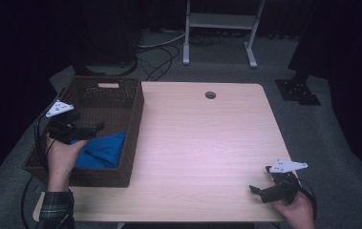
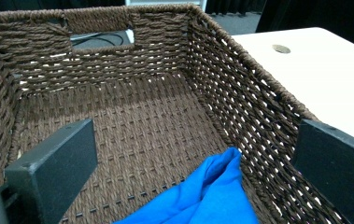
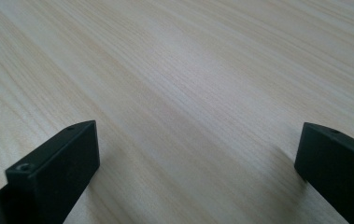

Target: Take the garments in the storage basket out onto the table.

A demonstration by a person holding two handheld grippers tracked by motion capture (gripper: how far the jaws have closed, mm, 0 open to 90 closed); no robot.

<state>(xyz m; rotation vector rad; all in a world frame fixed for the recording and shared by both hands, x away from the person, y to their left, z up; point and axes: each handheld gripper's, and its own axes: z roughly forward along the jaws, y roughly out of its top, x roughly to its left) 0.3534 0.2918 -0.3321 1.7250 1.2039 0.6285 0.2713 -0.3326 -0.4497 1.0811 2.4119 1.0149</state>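
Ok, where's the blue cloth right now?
In the high view the blue cloth lies inside the wicker basket at the table's left, near its front, just below the left gripper.

Blue cloth cut off at bottom edge; basket partly cropped.

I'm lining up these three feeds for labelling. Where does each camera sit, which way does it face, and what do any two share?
High view: above the person's side, looking forward and down on the table; both forearms, left gripper and right gripper show.
Left gripper view: rides the left gripper, looking into the basket; open jaws.
Right gripper view: faces bare tabletop; open jaws.
Shared: blue cloth in high and left gripper views.
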